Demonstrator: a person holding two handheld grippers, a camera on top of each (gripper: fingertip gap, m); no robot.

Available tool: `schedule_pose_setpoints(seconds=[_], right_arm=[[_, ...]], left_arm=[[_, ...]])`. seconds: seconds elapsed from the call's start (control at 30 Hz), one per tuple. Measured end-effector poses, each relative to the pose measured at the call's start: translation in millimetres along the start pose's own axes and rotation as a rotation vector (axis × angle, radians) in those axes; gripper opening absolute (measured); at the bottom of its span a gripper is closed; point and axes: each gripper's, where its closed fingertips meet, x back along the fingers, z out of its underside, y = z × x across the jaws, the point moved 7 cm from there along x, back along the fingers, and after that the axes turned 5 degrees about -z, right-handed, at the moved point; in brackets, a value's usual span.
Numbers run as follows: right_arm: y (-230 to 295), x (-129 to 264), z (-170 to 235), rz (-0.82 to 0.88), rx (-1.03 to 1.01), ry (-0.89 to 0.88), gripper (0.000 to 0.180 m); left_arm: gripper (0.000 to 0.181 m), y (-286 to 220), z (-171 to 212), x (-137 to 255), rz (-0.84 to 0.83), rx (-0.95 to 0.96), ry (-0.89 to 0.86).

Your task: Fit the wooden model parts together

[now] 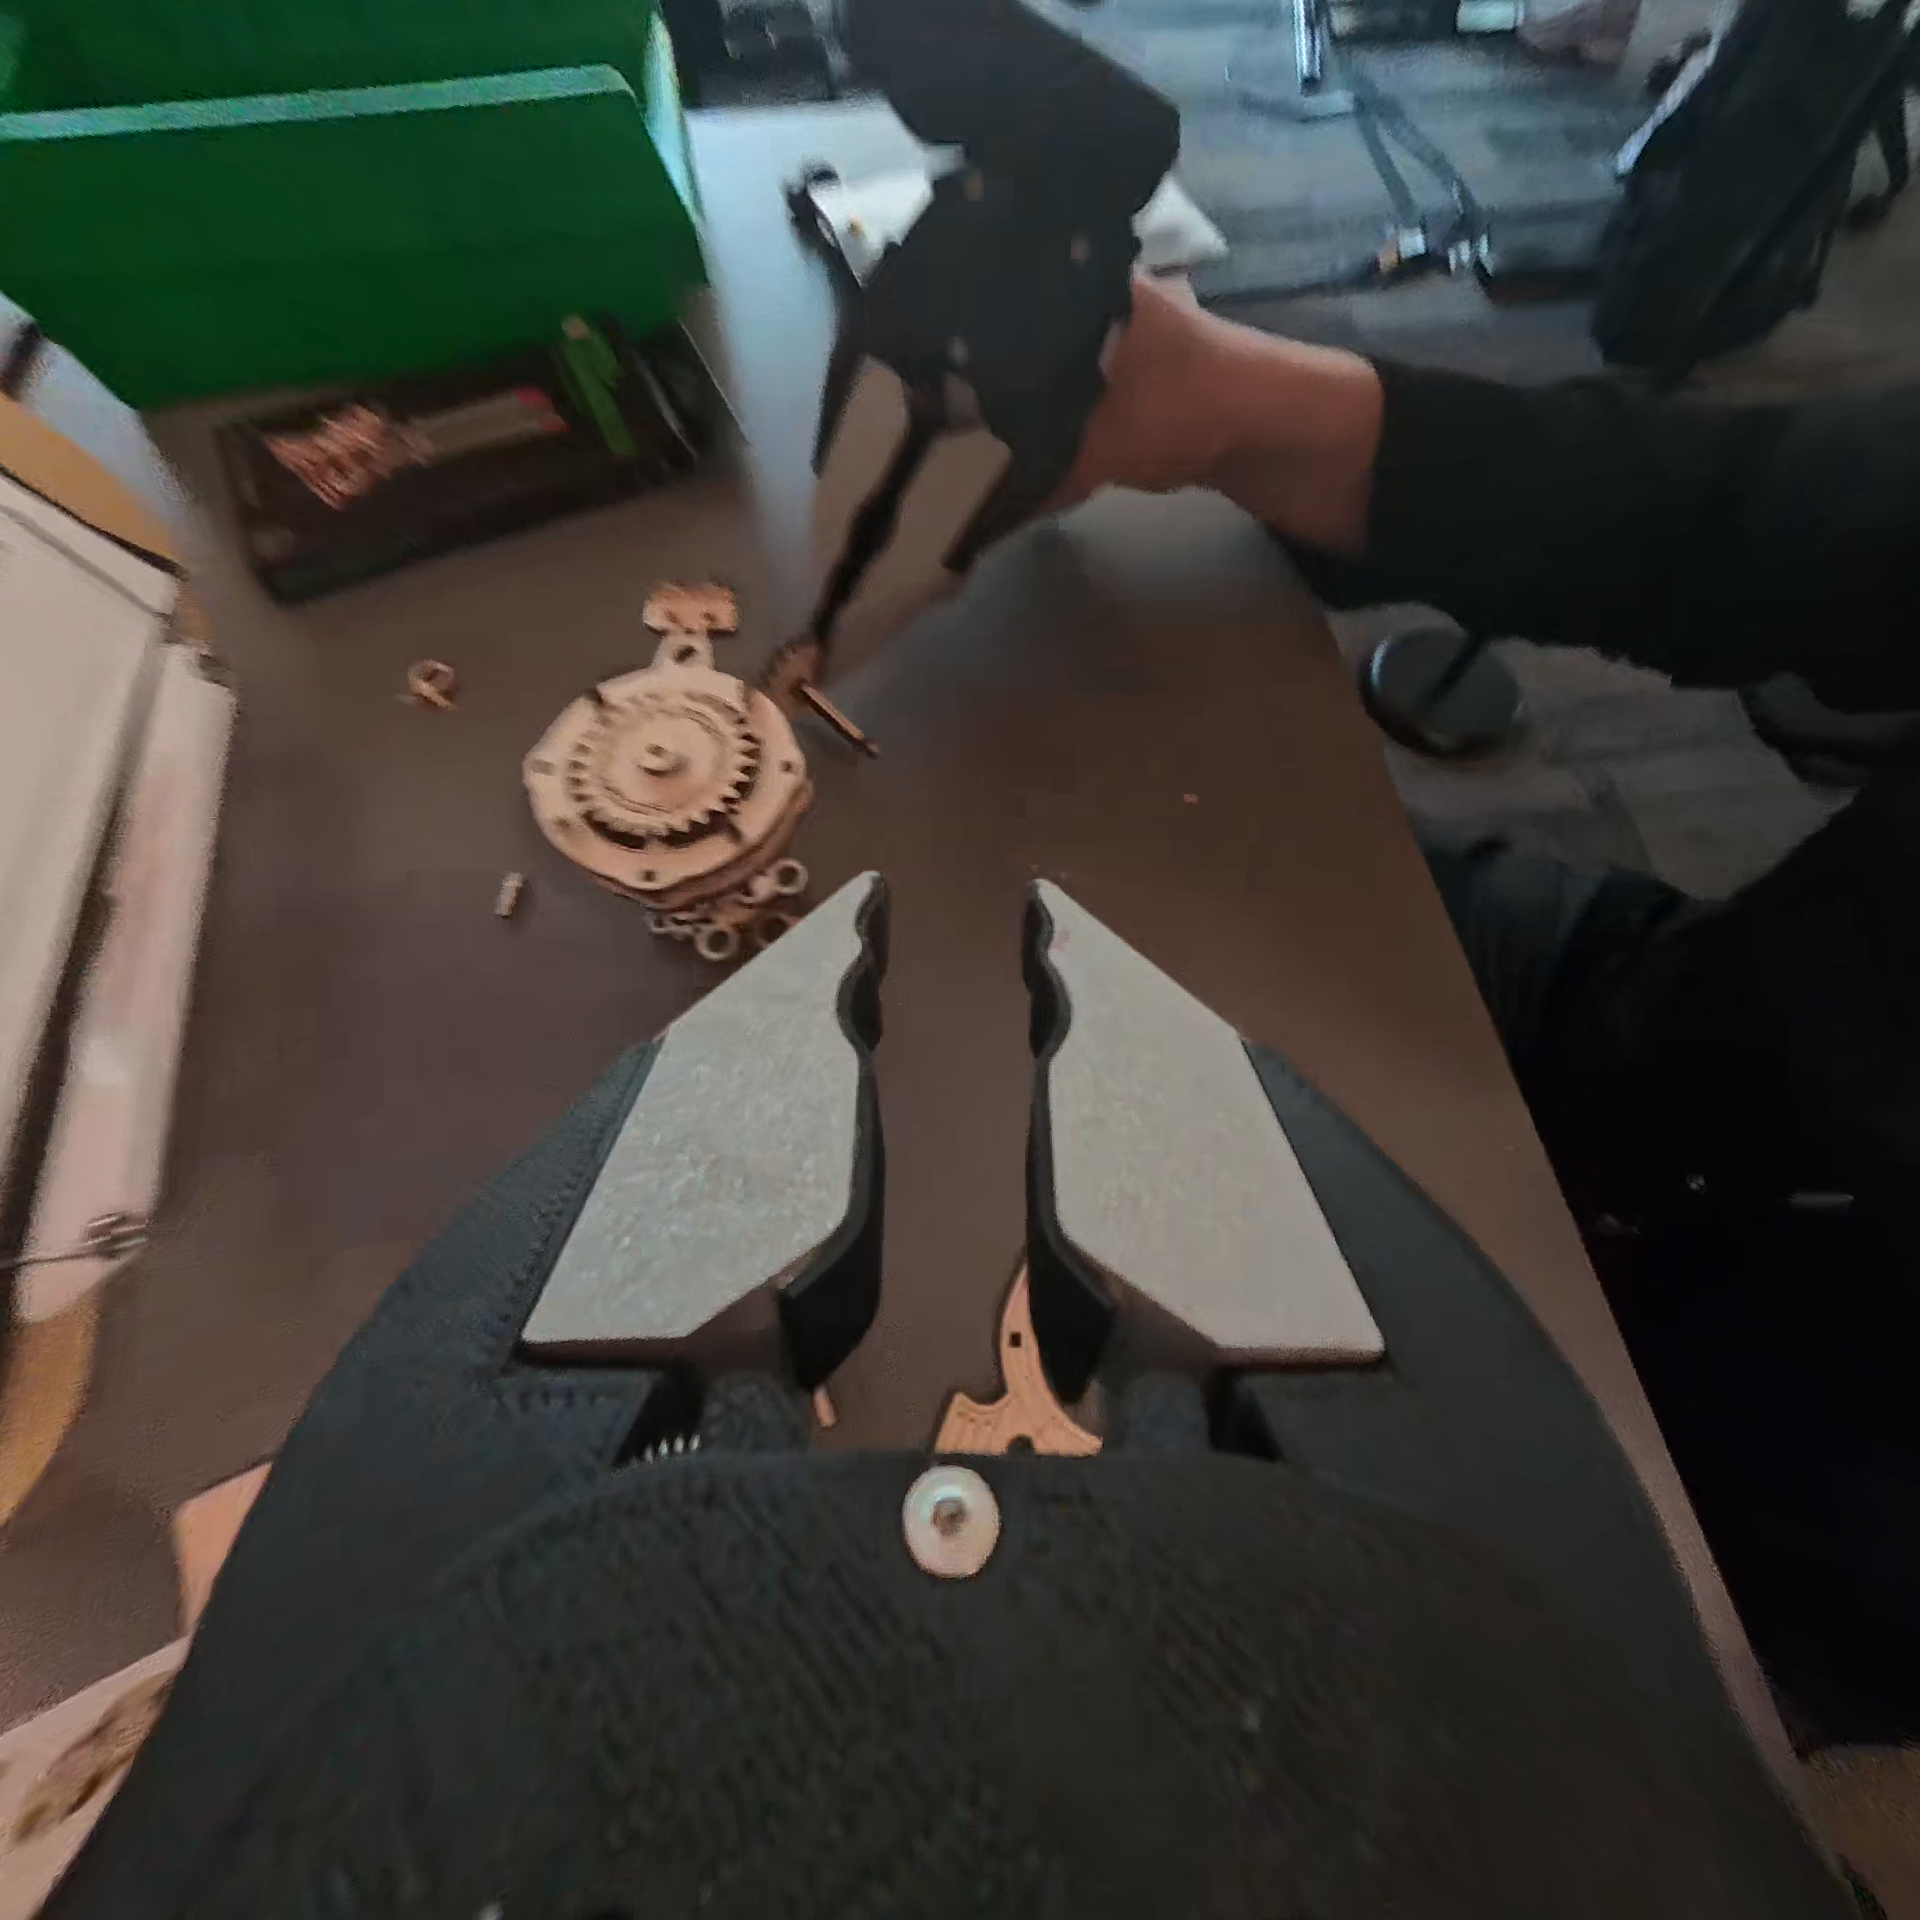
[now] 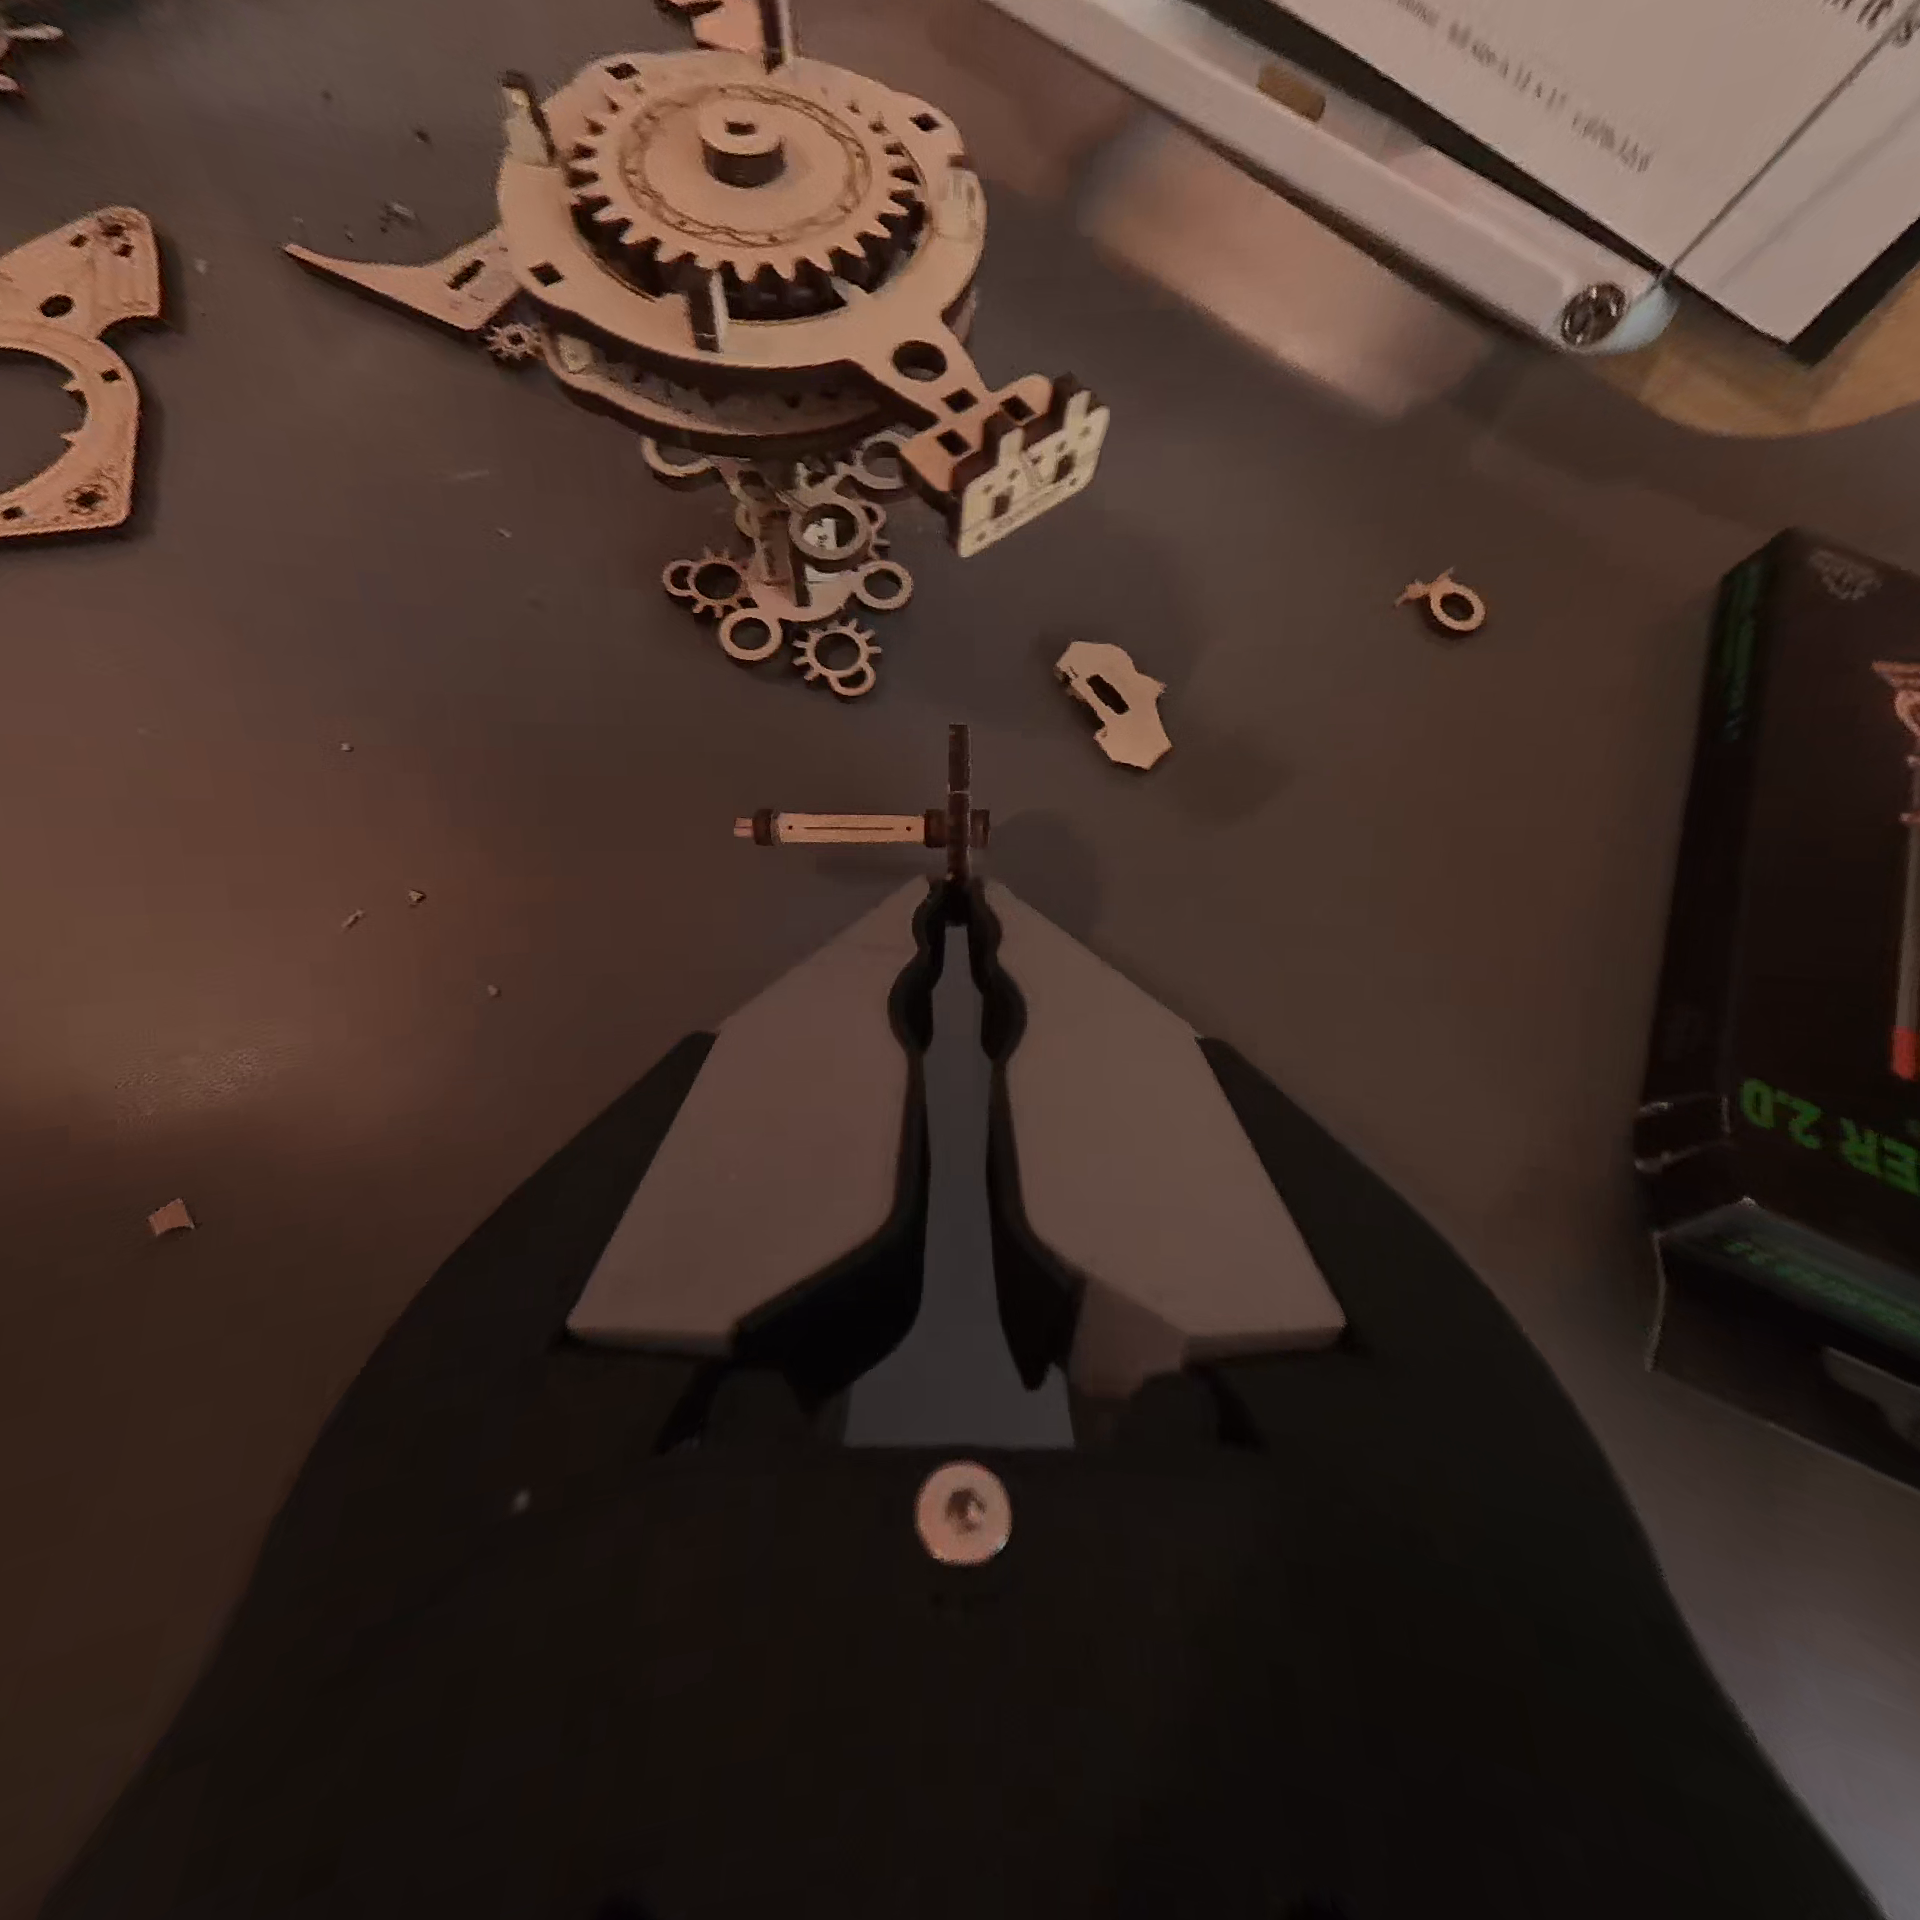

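One round geared wooden assembly (image 2: 748, 260) lies on the dark desk (image 2: 312, 831) well ahead and left of the right tongs (image 2: 954, 894), which are clenched on one small gear-and-axle piece (image 2: 883, 828), its axle pointing left. Ahead-right of them lie two loose bits: one slotted piece (image 2: 1114, 701) and one small ring (image 2: 1452, 607). One curved plate (image 2: 73, 384), far left, is cut off. The left tongs (image 1: 956, 909) hang released, gripping nothing, the assembly (image 1: 665, 779) ahead-left. One black box (image 2: 1797, 1039) is partly cropped. The left wrist view is blurred.
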Motion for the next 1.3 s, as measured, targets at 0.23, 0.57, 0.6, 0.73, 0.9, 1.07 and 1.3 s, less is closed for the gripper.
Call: schedule_pose_setpoints(seconds=[0.23,0.57,0.6,0.73,0.9,1.07,1.3], right_arm=[[31,21,-14,0.188,0.222,-0.122,0.0],[112,23,-54,0.349,0.568,-0.299,0.0],[116,21,-57,0.355,0.575,-0.303,0.0],[126,8,-62,0.385,0.631,-0.304,0.0],[138,-1,-64,0.375,0.669,-0.309,0.0],[140,-9,-59,0.341,0.682,-0.294,0.01],[138,-1,-58,0.222,0.595,-0.391,0.014]], left_arm=[[0.011,-37,32,-62,-0.094,-0.084,0.148],[0.018,-44,43,-58,-0.071,0.14,-0.002],[0.018,-43,45,-56,-0.053,0.163,-0.016],[0.019,-41,47,-45,0.008,0.237,-0.098],[0.006,-37,49,-42,0.058,0.265,-0.125],[0.005,-32,56,-44,0.016,0.224,-0.086],[0.005,-28,58,-44,0.006,0.225,-0.11]])
